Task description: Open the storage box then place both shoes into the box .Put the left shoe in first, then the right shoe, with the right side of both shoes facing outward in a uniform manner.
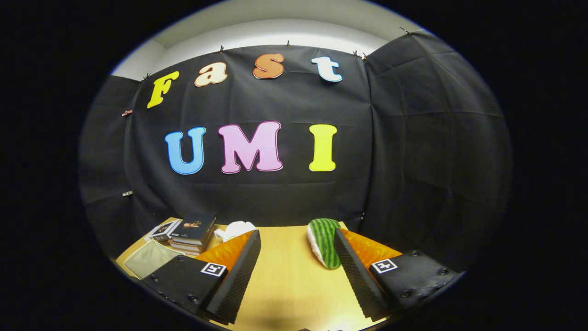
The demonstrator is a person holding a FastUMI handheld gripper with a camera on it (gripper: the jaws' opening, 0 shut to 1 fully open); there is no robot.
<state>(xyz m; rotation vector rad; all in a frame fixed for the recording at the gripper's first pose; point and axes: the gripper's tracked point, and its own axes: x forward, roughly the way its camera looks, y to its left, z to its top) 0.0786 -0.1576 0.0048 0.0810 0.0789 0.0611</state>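
Jaws spread wide and holding nothing, raised over the bench [285,276] to look around, green striped shoe [324,242] just beside the right finger, white shoe [235,229] beyond the left, box hidden.

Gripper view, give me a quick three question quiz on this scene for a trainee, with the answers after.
1. True or false: the claw is shut on something.
2. What lies against the inner side of the right finger: A) the green striped watermelon-pattern shoe, B) a cup, C) a plate?
3. What stands on the table beyond the left finger?

Key:
1. False; its fingers are apart, with bare table between them.
2. A.
3. A stack of books, with a white object beside it.
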